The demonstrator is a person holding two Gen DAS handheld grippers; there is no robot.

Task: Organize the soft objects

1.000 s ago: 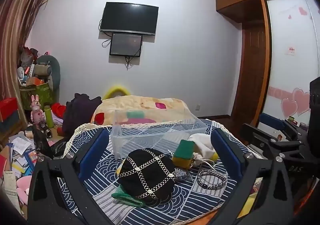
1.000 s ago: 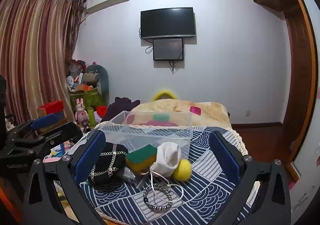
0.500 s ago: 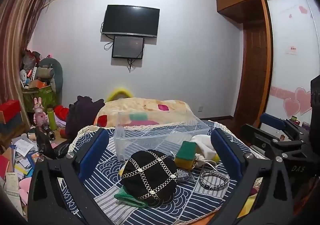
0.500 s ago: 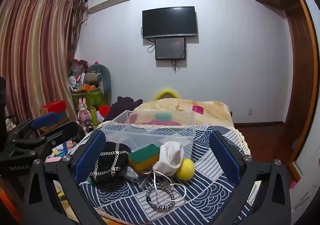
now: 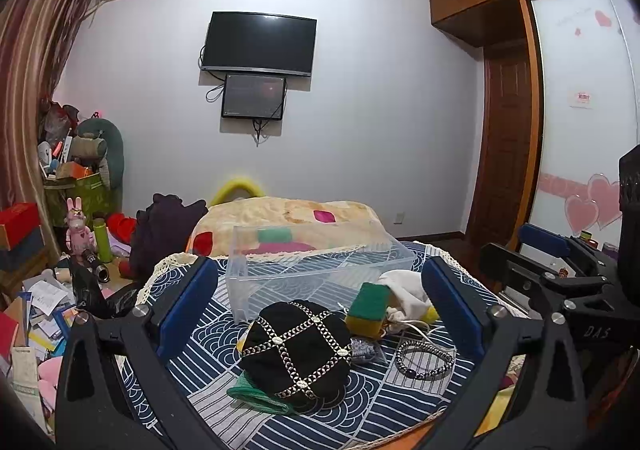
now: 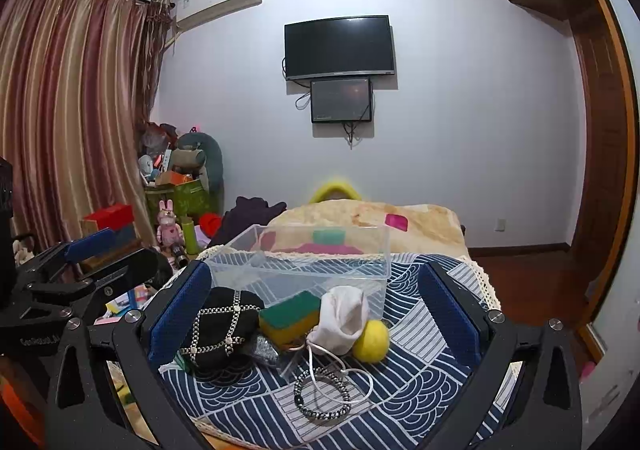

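A black hat with silver chain pattern (image 5: 298,350) (image 6: 220,330) lies on the blue patterned cloth, over a green cloth (image 5: 256,396). Behind it are a green and yellow sponge (image 5: 370,304) (image 6: 290,316), a white drawstring pouch (image 5: 404,290) (image 6: 344,318) and a yellow ball (image 6: 372,340). A clear plastic bin (image 5: 312,270) (image 6: 300,262) stands empty behind them. My left gripper (image 5: 320,298) is open and empty, above the hat. My right gripper (image 6: 316,302) is open and empty, above the sponge and pouch.
A beaded bracelet (image 5: 424,360) (image 6: 322,394) lies near the front of the table cloth (image 5: 400,402). A bed with a yellow blanket (image 5: 288,214) is behind the table. Clutter and boxes (image 5: 36,290) cover the floor at the left. A wardrobe (image 5: 580,110) stands right.
Both views have shifted slightly; the objects sit a little further right and lower in the frames. Both grippers stay open and nothing on the table has moved.
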